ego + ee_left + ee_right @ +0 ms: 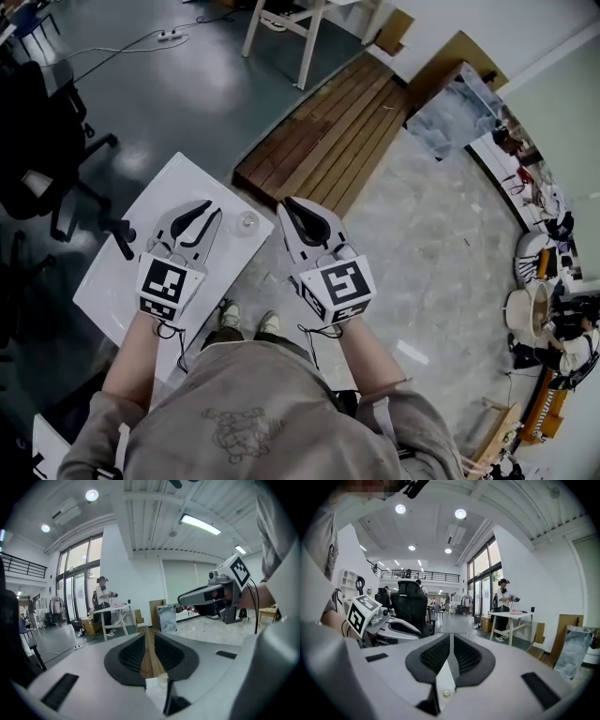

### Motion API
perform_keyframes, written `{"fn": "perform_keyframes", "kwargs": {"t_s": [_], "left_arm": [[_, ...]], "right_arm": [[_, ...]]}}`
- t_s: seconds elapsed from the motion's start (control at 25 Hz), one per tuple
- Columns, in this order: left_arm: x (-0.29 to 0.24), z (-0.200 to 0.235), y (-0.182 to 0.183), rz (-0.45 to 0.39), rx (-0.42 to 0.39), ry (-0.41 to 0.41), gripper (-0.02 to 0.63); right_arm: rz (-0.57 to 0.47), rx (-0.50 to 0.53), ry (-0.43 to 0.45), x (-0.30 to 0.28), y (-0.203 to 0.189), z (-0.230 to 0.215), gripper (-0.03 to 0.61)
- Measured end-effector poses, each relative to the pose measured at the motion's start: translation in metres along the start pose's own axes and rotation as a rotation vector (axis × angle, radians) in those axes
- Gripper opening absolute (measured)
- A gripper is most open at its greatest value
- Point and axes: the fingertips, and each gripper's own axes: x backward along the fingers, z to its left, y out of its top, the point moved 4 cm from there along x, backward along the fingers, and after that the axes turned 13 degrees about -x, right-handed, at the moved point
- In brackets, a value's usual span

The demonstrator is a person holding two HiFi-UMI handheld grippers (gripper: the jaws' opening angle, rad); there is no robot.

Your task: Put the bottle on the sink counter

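Seen from above in the head view, a small clear bottle (pixel 247 222) stands on the far right corner of a white table (pixel 122 272). It shows in the left gripper view as a clear round top (pixel 162 678) just below the jaws. My left gripper (pixel 208 212) hovers over the table just left of the bottle, its jaws a narrow gap apart with nothing between them (pixel 149 641). My right gripper (pixel 298 208) hangs over the floor just right of the bottle, shut and empty (pixel 451 644). No sink counter is in view.
A black office chair (pixel 37 141) stands left of the table. A low platform of wooden planks (pixel 323 136) lies ahead on the floor, with a white trestle table (pixel 305 23) beyond it. A person (pixel 103 604) stands at that trestle table. Cluttered shelves (pixel 548 281) fill the right edge.
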Motion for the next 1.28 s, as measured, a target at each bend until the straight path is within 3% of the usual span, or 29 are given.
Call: {"fn": "perform_keyframes", "kwargs": {"t_s": [0.36,0.56,0.8,0.96,1.28], "left_arm": [[0.034,0.012,0.06,-0.097,-0.028,0.136,0.041],[0.045,0.001,0.077,-0.143,-0.015,0.16,0.038],[0.057,-0.01,0.076,-0.131,-0.05,0.192,0.037],[0.065,-0.022,0.07,-0.109,-0.085,0.196,0.037],[0.071,-0.034,0.057,-0.062,-0.037,0.191,0.037]], "right_arm": [[-0.153,0.039,0.015,0.058,0.054,0.016,0.043],[-0.22,0.015,0.012,0.09,0.07,0.019,0.043],[-0.217,0.029,0.039,0.112,0.065,0.028,0.041],[-0.201,-0.02,0.048,0.123,0.051,0.023,0.041],[-0.184,-0.023,0.049,0.129,0.039,0.018,0.041]]}}
